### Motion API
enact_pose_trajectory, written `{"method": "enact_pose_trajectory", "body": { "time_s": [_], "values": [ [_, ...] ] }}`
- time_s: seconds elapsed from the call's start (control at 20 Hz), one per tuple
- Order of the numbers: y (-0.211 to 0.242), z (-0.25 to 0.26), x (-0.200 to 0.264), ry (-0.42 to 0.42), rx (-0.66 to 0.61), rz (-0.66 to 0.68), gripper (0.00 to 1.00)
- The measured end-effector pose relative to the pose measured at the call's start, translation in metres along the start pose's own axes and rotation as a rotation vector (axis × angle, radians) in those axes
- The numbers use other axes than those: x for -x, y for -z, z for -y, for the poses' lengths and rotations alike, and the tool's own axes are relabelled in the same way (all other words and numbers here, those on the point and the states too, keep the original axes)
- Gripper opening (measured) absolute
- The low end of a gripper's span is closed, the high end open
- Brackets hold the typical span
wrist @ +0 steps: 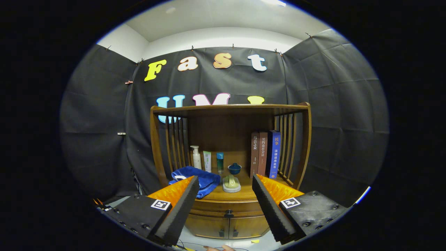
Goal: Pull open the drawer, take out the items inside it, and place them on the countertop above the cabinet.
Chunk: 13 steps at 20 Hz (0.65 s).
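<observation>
Wooden and brown, a small cabinet (228, 205) stood against the black cloth wall, straight ahead of the tongs (225, 195) and beyond their tips. The tongs were spread wide and held nothing; their 2 black ridged fingers (181, 209) with orange backs reached forward on either side of the cabinet's middle. Between the fingers and past them sat the drawer (226, 208), a shallow curved front just under the worktop (244, 192), closed, with a small dark knob (228, 213) at its centre. Below it were 2 cupboard doors (228, 226), also closed.

On the worktop, under a slatted wooden shelf frame (230, 108), lay a crumpled blue towel (202, 179) next to the left finger's tip. Near the middle was a pale green object on a round grey dish (231, 184), with a small blue bowl (234, 168) behind it. Along the back stood a white pump bottle (196, 157), a white and green tube (207, 161) and a teal bottle (220, 162). 3 books (265, 154) stood upright at the right, near the slats.
</observation>
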State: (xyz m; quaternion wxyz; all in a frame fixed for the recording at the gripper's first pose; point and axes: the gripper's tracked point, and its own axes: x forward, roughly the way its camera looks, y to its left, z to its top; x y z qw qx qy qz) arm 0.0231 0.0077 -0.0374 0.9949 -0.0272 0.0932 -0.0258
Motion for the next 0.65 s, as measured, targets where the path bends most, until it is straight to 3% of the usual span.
{"method": "enact_pose_trajectory", "body": {
  "time_s": [0.65],
  "values": [
    [0.015, 0.011, -0.006, 0.004, -0.006, -0.035, 0.99]
  ]
}}
